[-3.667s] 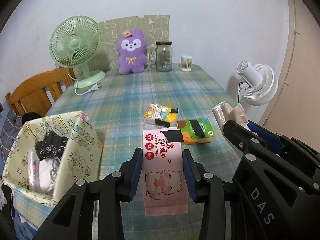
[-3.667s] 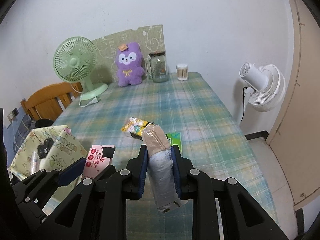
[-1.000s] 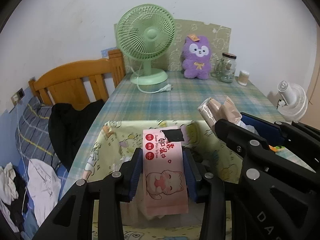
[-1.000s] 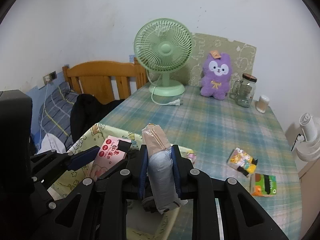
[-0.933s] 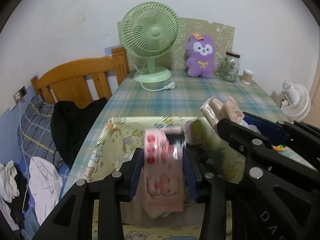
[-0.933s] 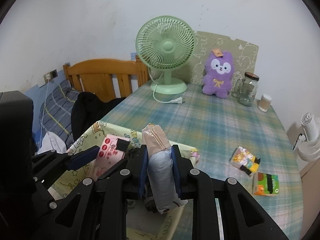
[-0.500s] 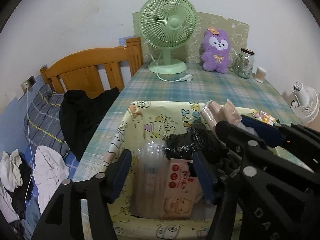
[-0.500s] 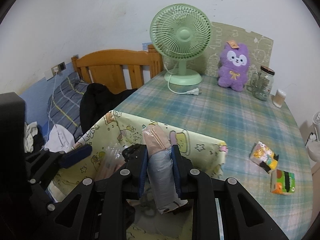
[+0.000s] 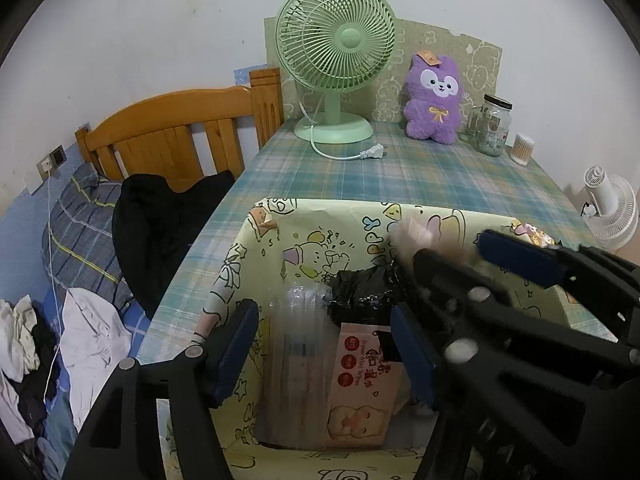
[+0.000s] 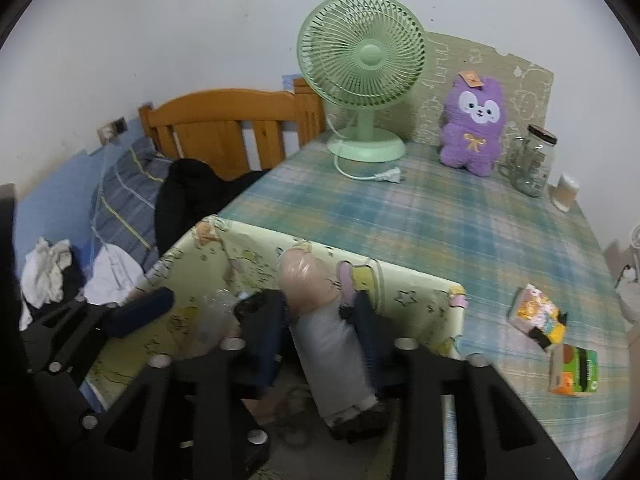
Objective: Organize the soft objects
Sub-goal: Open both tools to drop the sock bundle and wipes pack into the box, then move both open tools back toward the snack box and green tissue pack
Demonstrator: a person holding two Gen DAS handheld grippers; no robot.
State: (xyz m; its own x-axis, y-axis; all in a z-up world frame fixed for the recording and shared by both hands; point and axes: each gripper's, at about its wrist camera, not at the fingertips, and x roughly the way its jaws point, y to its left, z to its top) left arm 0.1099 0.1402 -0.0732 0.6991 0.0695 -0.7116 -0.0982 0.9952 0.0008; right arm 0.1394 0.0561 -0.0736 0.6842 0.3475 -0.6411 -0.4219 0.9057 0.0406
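Over the yellow-green cartoon box my left gripper is open, its jaws still opening with nothing between them. Below it the pink wipes pack lies inside the box, beside a clear plastic pack and a black bag. My right gripper is also over the box, jaws opening. The beige-and-grey roll stands blurred between its fingers, leaning on the right one, the left pad apart from it. A yellow snack pack and a green-orange tissue pack lie on the table.
A green fan, a purple plush, a glass jar and a small white cup line the table's far edge. A wooden headboard and black clothing are on the left, a white fan on the right.
Both grippers came from the table to above the box. The left jaws parted and the pink pack dropped in. The right jaws, shut on the roll before, have now spread.
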